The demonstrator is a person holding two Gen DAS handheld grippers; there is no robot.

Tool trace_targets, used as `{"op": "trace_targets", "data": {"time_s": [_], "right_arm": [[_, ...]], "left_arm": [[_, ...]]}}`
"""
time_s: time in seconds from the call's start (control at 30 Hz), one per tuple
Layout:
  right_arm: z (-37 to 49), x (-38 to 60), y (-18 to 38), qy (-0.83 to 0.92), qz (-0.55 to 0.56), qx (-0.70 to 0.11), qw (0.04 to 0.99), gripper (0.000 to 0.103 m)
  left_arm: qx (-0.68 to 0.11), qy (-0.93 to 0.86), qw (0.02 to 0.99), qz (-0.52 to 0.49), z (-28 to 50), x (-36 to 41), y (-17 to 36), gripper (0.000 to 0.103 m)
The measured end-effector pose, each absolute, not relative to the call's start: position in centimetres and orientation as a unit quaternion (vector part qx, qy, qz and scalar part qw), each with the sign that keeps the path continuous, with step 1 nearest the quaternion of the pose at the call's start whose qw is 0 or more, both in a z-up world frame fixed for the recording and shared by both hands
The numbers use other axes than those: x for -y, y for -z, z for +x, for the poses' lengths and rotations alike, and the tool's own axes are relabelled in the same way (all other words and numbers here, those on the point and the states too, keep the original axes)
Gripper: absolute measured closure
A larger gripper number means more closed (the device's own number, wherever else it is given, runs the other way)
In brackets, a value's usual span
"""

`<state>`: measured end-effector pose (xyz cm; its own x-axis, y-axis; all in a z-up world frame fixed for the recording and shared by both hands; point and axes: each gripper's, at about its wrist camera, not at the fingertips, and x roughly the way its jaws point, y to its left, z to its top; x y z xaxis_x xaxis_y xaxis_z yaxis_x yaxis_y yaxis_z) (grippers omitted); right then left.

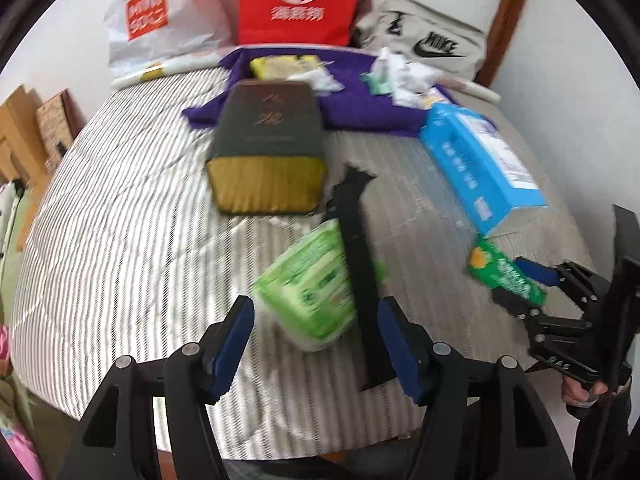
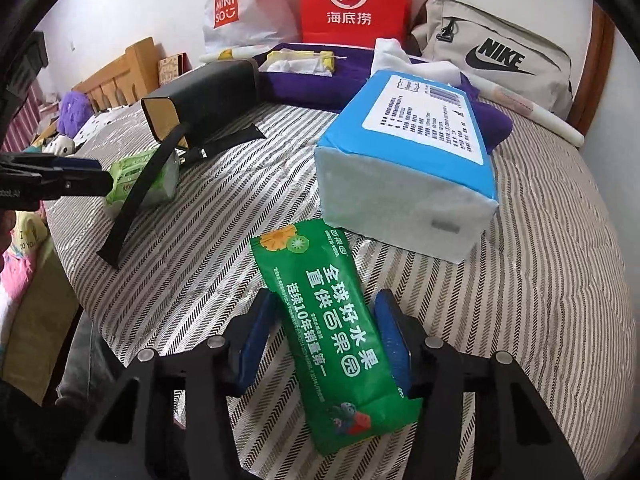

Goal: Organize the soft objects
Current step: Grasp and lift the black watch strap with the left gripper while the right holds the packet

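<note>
A dark green tissue pack point(image 2: 332, 328) lies lengthwise on the striped bed cover point(image 2: 520, 280). My right gripper point(image 2: 328, 340) is shut on it, one blue pad against each long edge; from the left wrist view that gripper point(image 1: 528, 284) holds the same pack point(image 1: 506, 276) at the right. A light green tissue pack point(image 1: 312, 292) lies just ahead of my left gripper point(image 1: 316, 348), which is open, its pads clear of the pack. A black strap point(image 1: 356, 264) runs across that pack. From the right wrist view, the left gripper point(image 2: 80, 176) is beside the light green pack point(image 2: 132, 176).
A blue tissue pack point(image 2: 408, 160) rests beyond the dark green one. A dark box with a gold end point(image 1: 266, 152) lies mid-bed. A purple cloth point(image 1: 360, 112) carries a yellow pack point(image 1: 276, 66) and crumpled tissues point(image 1: 404, 76). A red bag point(image 2: 354, 0) and a Nike bag point(image 2: 496, 56) stand at the back.
</note>
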<state>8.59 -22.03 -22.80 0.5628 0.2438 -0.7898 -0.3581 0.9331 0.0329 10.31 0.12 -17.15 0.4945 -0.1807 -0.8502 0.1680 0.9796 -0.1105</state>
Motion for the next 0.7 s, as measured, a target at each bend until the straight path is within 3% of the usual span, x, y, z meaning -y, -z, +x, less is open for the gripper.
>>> {"op": "trace_targets", "data": {"time_s": [0.3, 0.43, 0.5, 0.7], "right_arm": [[8.3, 22.1, 22.8, -0.171, -0.066, -0.428, 0.885, 0.053], [8.4, 22.1, 22.8, -0.172, -0.068, -0.431, 0.883, 0.053], [8.4, 22.1, 22.8, -0.172, -0.069, -0.430, 0.883, 0.053], [8.4, 22.0, 22.8, -0.171, -0.066, -0.431, 0.883, 0.053]], "left_arm": [[-0.493, 0.038, 0.867, 0.062, 12.4, 4.2, 19.5, 0.041], [-0.472, 0.037, 0.879, 0.057, 12.1, 3.7, 19.3, 0.055], [-0.466, 0.052, 0.882, 0.047, 11.8, 3.4, 18.9, 0.067], [-0.471, 0.085, 0.878, -0.013, 11.8, 2.0, 18.9, 0.067]]}}
